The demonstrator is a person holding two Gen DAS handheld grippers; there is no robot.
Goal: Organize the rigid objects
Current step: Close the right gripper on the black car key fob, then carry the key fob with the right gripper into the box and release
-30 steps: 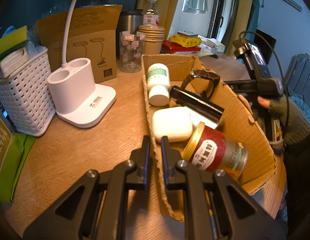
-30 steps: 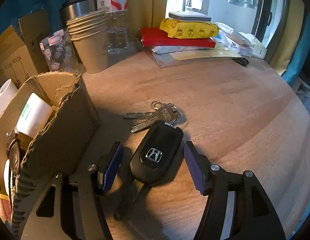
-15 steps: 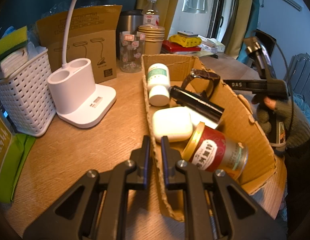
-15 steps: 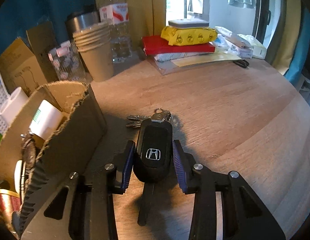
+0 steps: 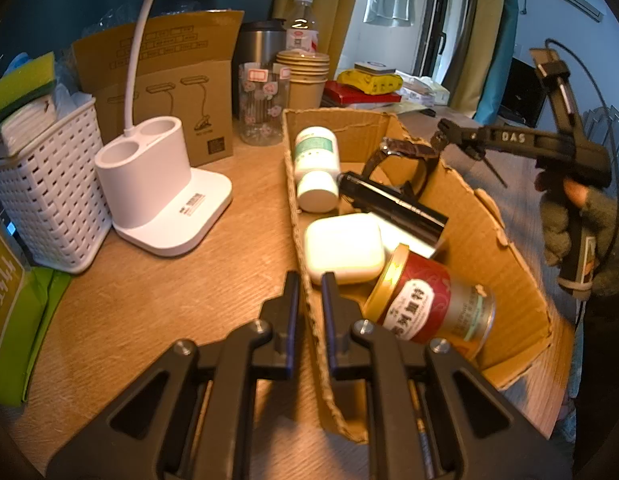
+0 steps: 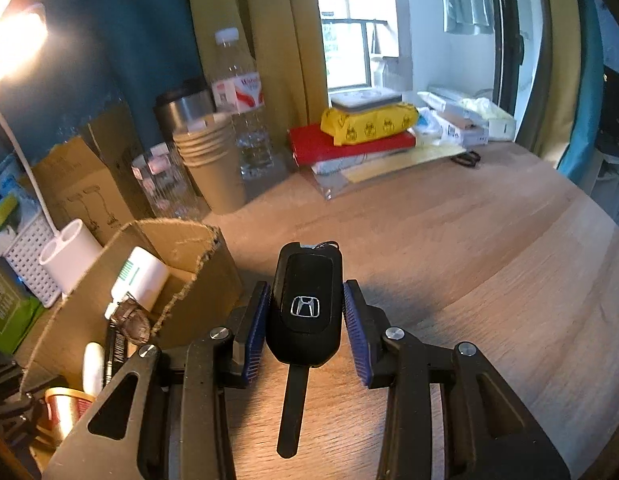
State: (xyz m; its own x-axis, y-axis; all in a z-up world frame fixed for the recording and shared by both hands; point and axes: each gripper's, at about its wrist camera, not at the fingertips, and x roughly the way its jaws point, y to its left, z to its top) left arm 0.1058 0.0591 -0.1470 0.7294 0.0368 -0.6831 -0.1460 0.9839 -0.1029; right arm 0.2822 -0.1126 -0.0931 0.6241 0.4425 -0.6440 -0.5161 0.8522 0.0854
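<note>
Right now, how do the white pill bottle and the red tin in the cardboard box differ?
The pill bottle is white plastic with a green label and a white cap; the red tin is metal with a gold rim. The bottle lies at the box's far end, the tin at the near end. Both lie on their sides.

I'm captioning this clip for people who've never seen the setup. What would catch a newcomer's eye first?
Most likely the black car key, clamped between the blue pads of the right tool and held above the wooden table. Next, the torn cardboard box, which holds a red tin, a white case, a white pill bottle, a black cylinder and a watch. The left tool pinches the box's near wall.
</note>
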